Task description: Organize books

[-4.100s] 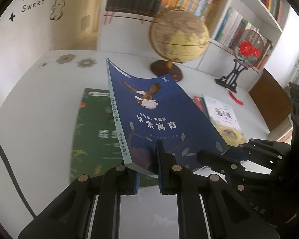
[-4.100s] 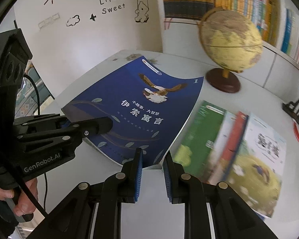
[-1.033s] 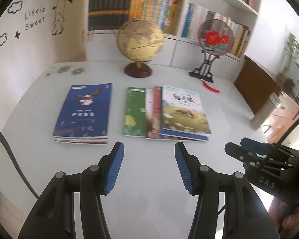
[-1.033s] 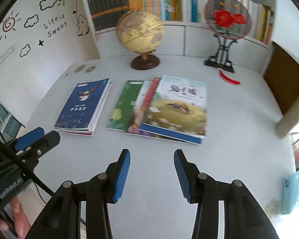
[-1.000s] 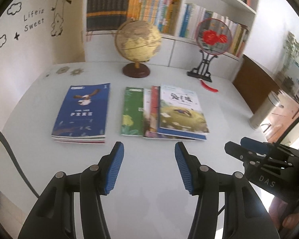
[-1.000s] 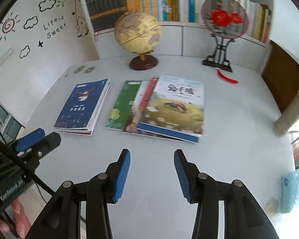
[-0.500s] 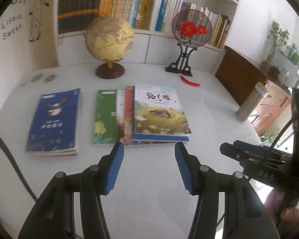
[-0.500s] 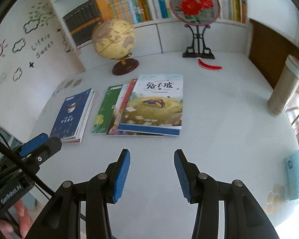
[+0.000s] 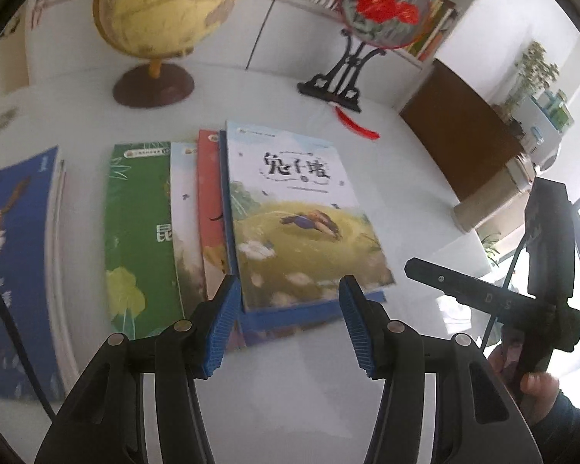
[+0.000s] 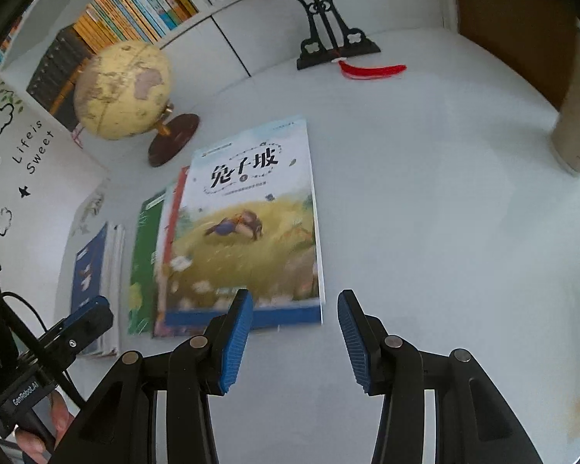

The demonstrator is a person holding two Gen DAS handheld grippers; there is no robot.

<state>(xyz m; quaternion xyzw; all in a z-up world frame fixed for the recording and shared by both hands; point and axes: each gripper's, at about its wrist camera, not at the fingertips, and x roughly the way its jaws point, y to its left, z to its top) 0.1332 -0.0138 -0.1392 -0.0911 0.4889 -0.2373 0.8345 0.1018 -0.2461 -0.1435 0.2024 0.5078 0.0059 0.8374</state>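
A: Left gripper (image 9: 288,319) pitched steeply down, jaws parted, nothing between the pads. Tips over the near edge of the meadow-cover book (image 9: 301,216), not touching as far as visible.

B: Right gripper (image 10: 294,338) also tilted down, jaws released, empty. Same book (image 10: 247,232) just beyond its left finger, lying flat on the white table (image 10: 425,232).

A: Topmost of a fanned pile: red book (image 9: 210,197), pale book (image 9: 183,208) and green book (image 9: 139,224) peeking out leftward. Blue book (image 9: 15,255) apart, further left.

B: Seen only from left wrist: right hand (image 9: 537,379) gripping its handle. Only from right wrist: wall lettering (image 10: 33,147), left hand (image 10: 38,433) low in the corner.

A: Globe (image 9: 162,4) and fan stand (image 9: 336,81) behind the pile.
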